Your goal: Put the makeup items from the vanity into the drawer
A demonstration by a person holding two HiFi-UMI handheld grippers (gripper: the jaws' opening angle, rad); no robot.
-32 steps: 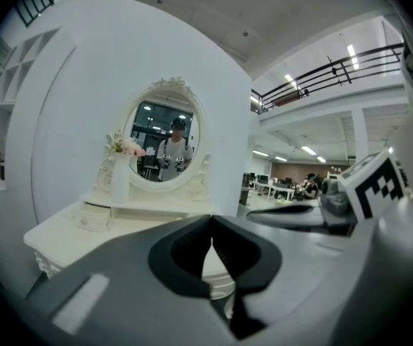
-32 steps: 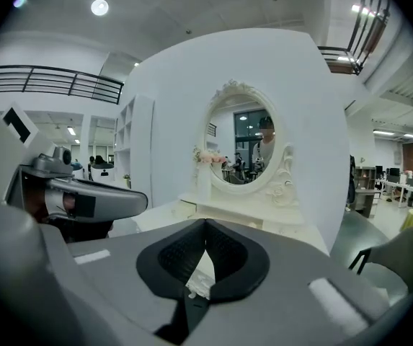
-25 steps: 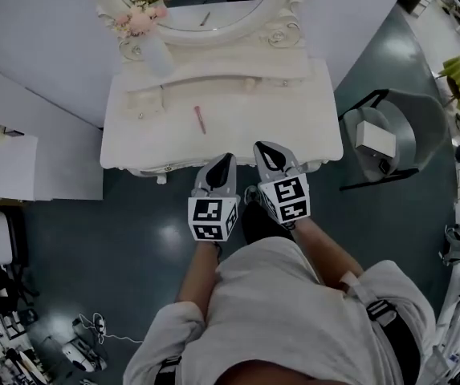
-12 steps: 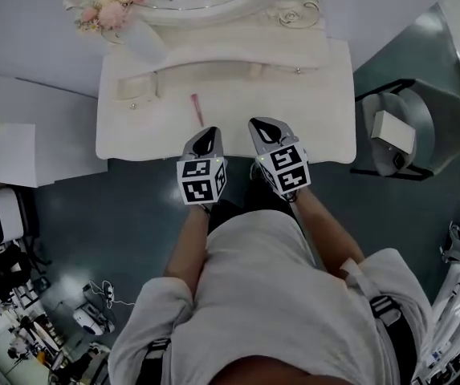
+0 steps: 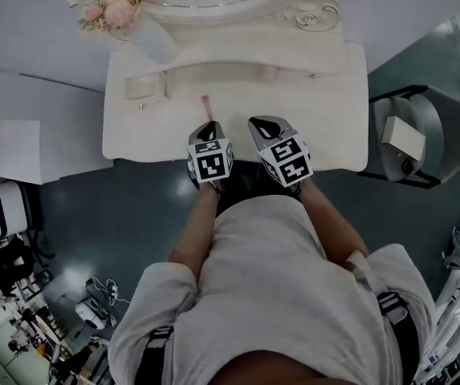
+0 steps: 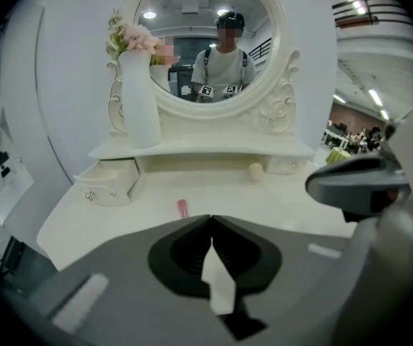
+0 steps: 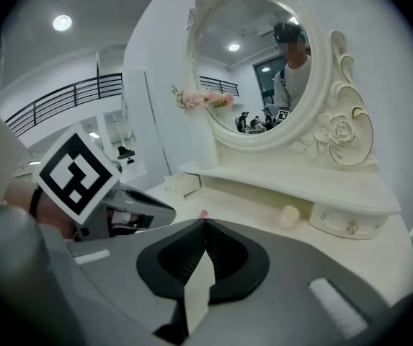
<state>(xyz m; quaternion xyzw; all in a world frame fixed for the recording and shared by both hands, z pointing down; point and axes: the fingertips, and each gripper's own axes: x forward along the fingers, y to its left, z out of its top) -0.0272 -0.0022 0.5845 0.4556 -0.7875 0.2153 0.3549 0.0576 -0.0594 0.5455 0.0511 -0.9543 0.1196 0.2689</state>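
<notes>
As the left claw point(image 5: 207, 125) and right claw point(image 5: 263, 123) hover shut and empty, seemingly readying a reach, the pink makeup stick point(image 5: 206, 103) lies just ahead of the left, the small drawer point(image 5: 145, 87) farther ahead-left.

White vanity point(image 5: 326, 123), pink makeup stick point(image 5: 206, 103) near its front, flower vase point(image 5: 155, 43) back-left

In the left gripper view, your left tool point(image 6: 211, 219) hides the near end of the slim pink makeup stick point(image 6: 182, 207), so you can't tell its kind. The small cream ball point(image 6: 255, 171) on the white vanity bench point(image 6: 112, 207) is too small to identify. In the head view, the oval white-framed mirror point(image 5: 230, 12) is cropped at the top.
</notes>
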